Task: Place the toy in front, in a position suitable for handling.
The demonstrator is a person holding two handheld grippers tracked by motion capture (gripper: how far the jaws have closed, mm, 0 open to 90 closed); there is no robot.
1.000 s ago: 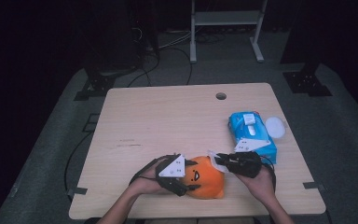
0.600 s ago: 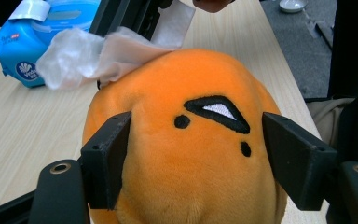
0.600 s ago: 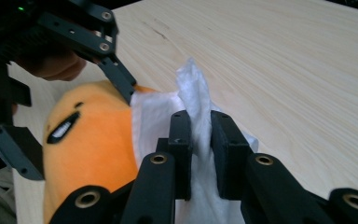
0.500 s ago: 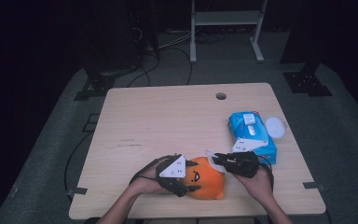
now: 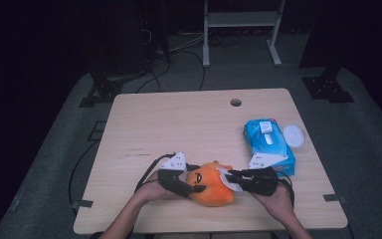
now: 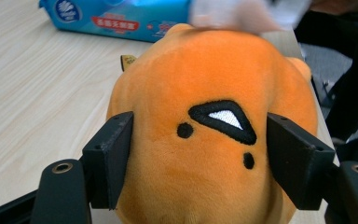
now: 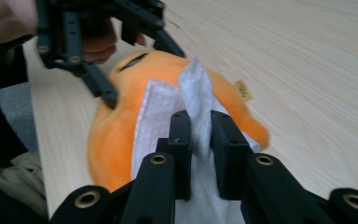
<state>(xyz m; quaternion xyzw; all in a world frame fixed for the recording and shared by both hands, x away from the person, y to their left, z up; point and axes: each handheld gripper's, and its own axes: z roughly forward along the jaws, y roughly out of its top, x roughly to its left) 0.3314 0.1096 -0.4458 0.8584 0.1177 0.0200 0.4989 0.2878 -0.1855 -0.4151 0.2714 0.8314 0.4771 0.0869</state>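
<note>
1. Little has shifted since a second ago: left gripper [image 5: 195, 187] has slid a bit further along the orange plush toy [image 5: 210, 183], right gripper [image 5: 231, 177] stays put, and the toy lies in the same spot at the near edge of the table [image 5: 179, 124].
2. Left gripper jaws sit on either side of the toy's face, pads pressing into the fabric, clamped on it to steady it; in the left gripper view the black pads bracket the stitched eyes and mouth [image 6: 214, 149].
3. Right gripper jaws are pinched tight on a white wet wipe [image 7: 191, 107], which is draped over the toy's top and right side.
4. Toy location: near centre of the table, between the two hands, lying on its side.
5. Blue wipes pack [image 5: 268, 144] lies to the right and a bit farther back, just beside the right hand [image 5: 273, 199]; a white round lid [image 5: 293, 134] touches its far right corner.
6. Done, by my reading: wipe pulled from the pack, toy pinned, wipe brought into contact with the plush.
7. Left, by my reading: rubbing across the rest of the surface, perhaps turning the toy for the other side, then putting the wipe down. Can't tell how much is already cleaned.
</note>
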